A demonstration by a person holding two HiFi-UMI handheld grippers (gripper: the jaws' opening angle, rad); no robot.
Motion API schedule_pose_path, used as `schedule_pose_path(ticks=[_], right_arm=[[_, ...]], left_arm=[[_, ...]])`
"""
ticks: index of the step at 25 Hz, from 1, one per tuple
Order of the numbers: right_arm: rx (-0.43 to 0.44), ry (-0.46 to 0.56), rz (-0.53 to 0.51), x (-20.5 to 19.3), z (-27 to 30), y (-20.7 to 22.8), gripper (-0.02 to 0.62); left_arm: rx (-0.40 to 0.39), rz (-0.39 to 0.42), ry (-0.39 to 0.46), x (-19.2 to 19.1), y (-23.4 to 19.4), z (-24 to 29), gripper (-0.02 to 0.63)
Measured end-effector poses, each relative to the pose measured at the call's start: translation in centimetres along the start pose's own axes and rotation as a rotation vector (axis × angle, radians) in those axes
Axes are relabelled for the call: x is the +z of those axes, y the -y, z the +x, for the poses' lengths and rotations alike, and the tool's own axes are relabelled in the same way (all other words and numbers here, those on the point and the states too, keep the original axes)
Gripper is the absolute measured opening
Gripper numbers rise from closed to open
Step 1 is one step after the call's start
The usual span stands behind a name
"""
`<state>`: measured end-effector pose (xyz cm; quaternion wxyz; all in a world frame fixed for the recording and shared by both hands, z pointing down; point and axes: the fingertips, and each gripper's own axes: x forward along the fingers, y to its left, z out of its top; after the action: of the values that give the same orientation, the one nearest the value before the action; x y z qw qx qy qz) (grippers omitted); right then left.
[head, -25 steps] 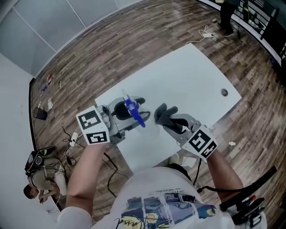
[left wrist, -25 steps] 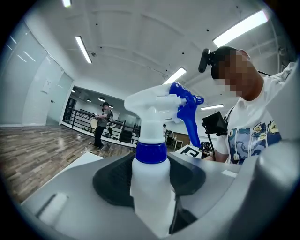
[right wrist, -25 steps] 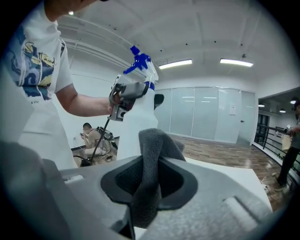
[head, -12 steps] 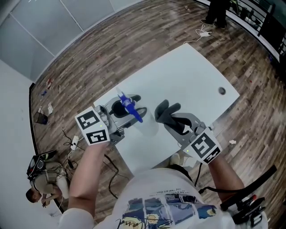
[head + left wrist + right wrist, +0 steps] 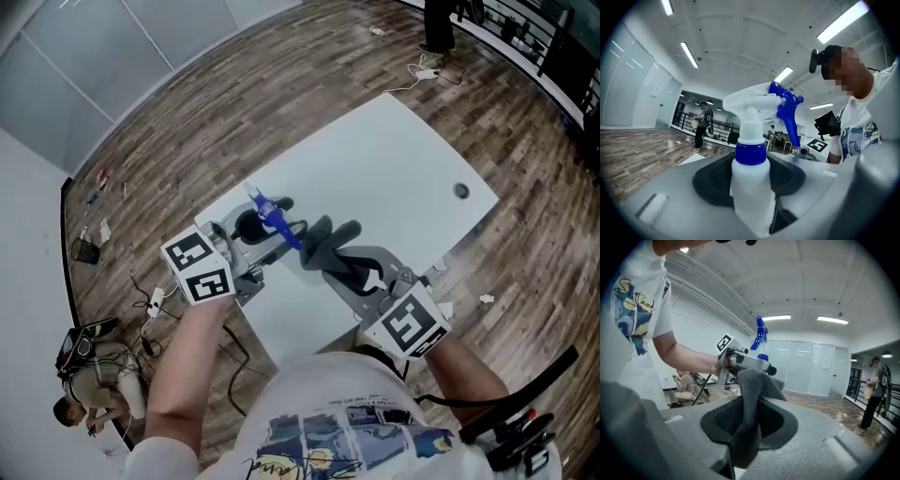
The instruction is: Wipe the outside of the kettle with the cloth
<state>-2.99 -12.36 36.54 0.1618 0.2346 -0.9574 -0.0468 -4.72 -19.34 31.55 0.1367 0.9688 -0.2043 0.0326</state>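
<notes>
**Item 1. My left claw.** Clenched on the body of a white spray bottle with a blue collar and trigger. I hold the bottle upright above the near edge of the white tabletop. It sits as it did a second ago.

**Item 2. My right claw.** Clenched on a dark grey cloth, whose free end stands up out of the jaws.

**Item 3. Change.** My right claw has risen and swung in toward my left. The cloth was well apart from the bottle a second ago and is now just beside its trigger. I cannot tell whether they touch.

**Item 4. Kettle.** None appears in any view.

**Item 5. Reading.** No wiping has begun. The cloth is closing on the bottle, which I judge stands in for the kettle. The next step is to press the cloth against its side.
</notes>
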Motion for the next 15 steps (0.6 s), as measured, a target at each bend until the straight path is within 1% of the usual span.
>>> schedule_pose_path(ticks=[4,9,15], right_arm=[[0.000,-0.006,0.029,-2.8,0.7,-0.6,0.078],[-0.002,-0.071,0.056,-6.7,1.2,-0.7,0.078],[-0.001,-0.154,0.099,-11.1,1.9,-1.3,0.078]], left_arm=[[0.010,0.008,0.019,0.5,0.3,-0.2,0.199],[0.039,0.015,0.033,0.9,0.2,-0.2,0.199],[0.099,0.017,0.042,1.1,-0.2,-0.7,0.199]])
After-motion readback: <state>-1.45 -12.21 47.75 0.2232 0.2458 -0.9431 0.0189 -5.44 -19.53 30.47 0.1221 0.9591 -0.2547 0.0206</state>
